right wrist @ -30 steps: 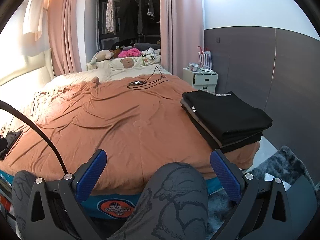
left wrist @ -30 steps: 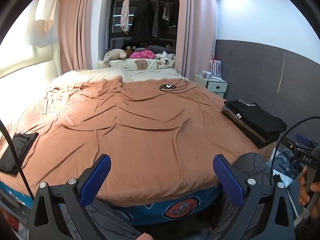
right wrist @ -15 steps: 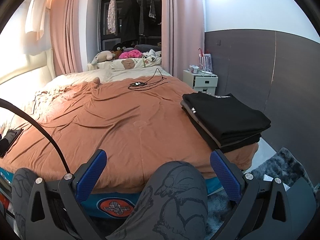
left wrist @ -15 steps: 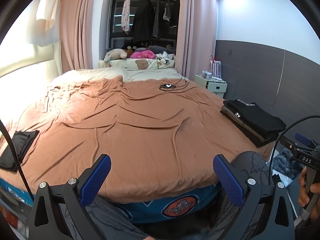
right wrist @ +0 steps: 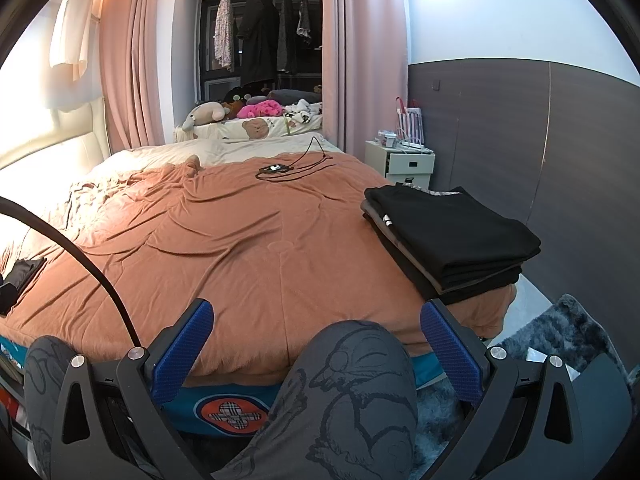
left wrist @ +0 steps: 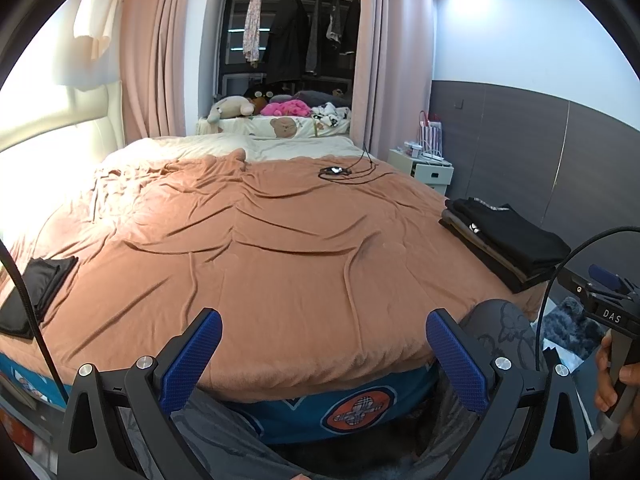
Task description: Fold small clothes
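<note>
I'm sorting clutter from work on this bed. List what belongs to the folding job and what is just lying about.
Folding job:
- stack of folded dark clothes
- black garment at the bed's left edge
- left gripper and right gripper, both open and empty

Lying about:
- black cable and device
- stuffed toys
- nightstand
- hanging clothes

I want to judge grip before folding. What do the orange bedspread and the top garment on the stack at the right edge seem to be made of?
Orange bedspread: soft, matte, probably brushed knit or fleece; it lies in shallow, rounded wrinkles. Top black garment: smooth, matte cloth, perhaps cotton jersey; its folded edges are thick and soft.
</note>
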The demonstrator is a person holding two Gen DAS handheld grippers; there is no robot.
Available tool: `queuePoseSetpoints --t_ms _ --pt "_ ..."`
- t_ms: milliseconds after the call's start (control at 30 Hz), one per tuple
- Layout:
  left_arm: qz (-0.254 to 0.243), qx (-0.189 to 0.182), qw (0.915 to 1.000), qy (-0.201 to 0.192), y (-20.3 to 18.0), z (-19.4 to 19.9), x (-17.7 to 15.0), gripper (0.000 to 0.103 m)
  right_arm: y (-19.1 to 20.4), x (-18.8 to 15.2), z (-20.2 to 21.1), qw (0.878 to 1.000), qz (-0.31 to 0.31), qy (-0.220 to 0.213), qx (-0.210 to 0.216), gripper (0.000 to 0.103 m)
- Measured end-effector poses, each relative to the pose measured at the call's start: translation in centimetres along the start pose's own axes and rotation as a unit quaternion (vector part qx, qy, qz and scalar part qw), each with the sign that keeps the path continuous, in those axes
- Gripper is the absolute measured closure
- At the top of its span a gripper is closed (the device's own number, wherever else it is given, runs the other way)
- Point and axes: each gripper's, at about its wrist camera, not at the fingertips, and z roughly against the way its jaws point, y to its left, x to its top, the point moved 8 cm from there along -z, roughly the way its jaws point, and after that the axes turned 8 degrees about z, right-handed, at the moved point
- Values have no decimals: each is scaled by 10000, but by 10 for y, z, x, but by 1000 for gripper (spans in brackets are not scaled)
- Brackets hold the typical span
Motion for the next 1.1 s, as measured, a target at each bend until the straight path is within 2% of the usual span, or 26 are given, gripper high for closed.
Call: queuePoseSetpoints --t_ms 1100 --pt "-32 -15 10000 24 -3 2 -5 0 -6 -1 0 9999 44 47 83 0"
